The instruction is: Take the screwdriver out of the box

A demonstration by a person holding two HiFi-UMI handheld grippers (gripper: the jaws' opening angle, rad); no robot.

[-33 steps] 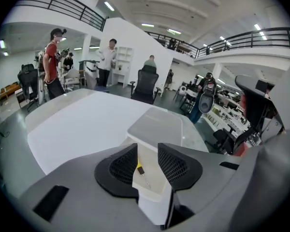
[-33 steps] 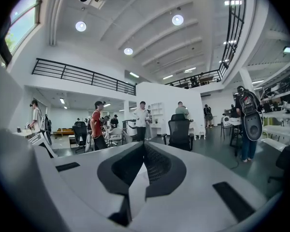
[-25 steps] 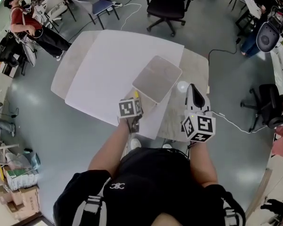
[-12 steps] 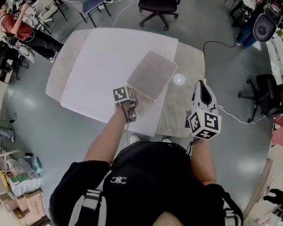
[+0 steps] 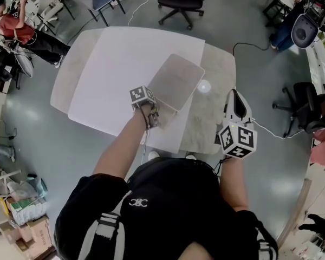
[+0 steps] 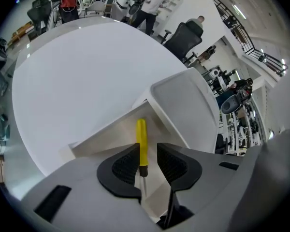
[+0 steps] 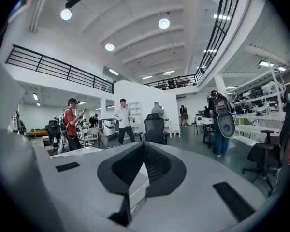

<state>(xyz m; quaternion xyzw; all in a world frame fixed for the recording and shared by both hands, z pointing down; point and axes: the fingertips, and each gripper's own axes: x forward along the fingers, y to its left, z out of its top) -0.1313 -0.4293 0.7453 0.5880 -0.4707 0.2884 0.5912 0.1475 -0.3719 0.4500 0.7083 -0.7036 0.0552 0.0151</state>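
Step in hand: seizing the screwdriver (image 6: pixel 141 138), which lies in the box (image 6: pixel 106 139) with its yellow handle pointing away from me and its dark collar and thin shank towards me. My left tongs (image 6: pixel 147 150) point steeply down into the box and straddle the near end of the handle. The jaws have just been closing with the handle between them, but a gap shows on the right side, so I rate them released, not yet gripping. My right tongs (image 7: pixel 144 146) are clenched on nothing, pads meeting at the tip, held level to the right of the box and apart from it. Recommendation: shift slightly so the handle sits midway between both pads, and close on the yellow handle, not the shank, since a round handle taken off-centre is likely to roll or pivot. Once the grip is firm, lift straight up, clear of the box wall and of the lid (image 6: pixel 183 105) standing raised just beyond. If the box drags along, the right tongs could steady it. Count: one screwdriver, one box, one lid, one table (image 5: pixel 114 64), two tongs; no other tool shows in the visible part of the box
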